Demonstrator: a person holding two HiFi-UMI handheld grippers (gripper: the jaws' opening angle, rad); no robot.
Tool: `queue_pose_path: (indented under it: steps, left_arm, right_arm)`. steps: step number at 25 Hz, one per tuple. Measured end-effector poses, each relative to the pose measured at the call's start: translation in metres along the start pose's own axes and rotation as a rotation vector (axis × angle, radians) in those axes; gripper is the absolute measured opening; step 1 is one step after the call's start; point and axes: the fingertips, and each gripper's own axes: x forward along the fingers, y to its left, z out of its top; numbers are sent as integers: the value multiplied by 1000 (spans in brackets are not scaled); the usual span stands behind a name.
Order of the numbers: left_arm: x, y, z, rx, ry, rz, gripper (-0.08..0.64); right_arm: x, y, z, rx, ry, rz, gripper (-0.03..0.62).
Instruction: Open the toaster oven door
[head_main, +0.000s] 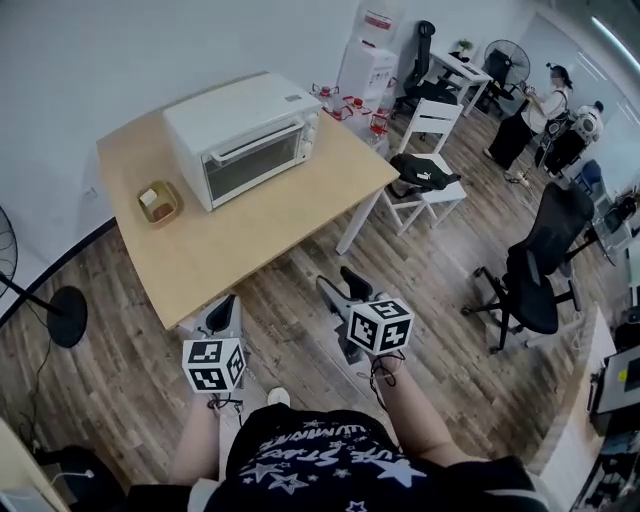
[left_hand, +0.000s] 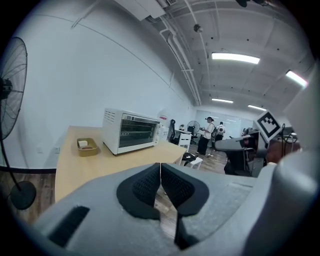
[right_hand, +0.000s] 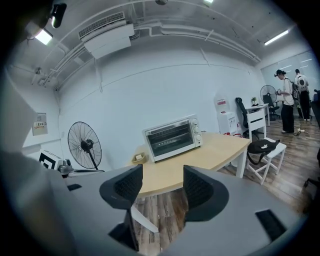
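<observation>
Now | toaster oven (head_main: 245, 135): door shut, on table (head_main: 300, 215), well ahead | left gripper (left_hand: 160, 169): jaws together, empty | right gripper (right_hand: 164, 184): jaws wide, empty, probably readied for the door handle.

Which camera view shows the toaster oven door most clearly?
The right gripper view: the toaster oven door faces it almost squarely, closed. The head view sees it steeply from above; the left gripper view sees it obliquely.

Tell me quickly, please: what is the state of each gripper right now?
Left gripper: closed, jaws together, holding nothing.
Right gripper: open, nothing between its jaws.
</observation>
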Motion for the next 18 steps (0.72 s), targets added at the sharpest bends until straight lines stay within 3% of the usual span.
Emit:
queue_pose_path:
  steps: [9,18]
  left_arm:
    - [33,32,20,35,14,17,21]
    - [66,57,49,37,-18,123,21]
  right_arm:
    - [29,-36,16,59,-18,-73,244]
    - [102,-60,50,45,-9,31,242]
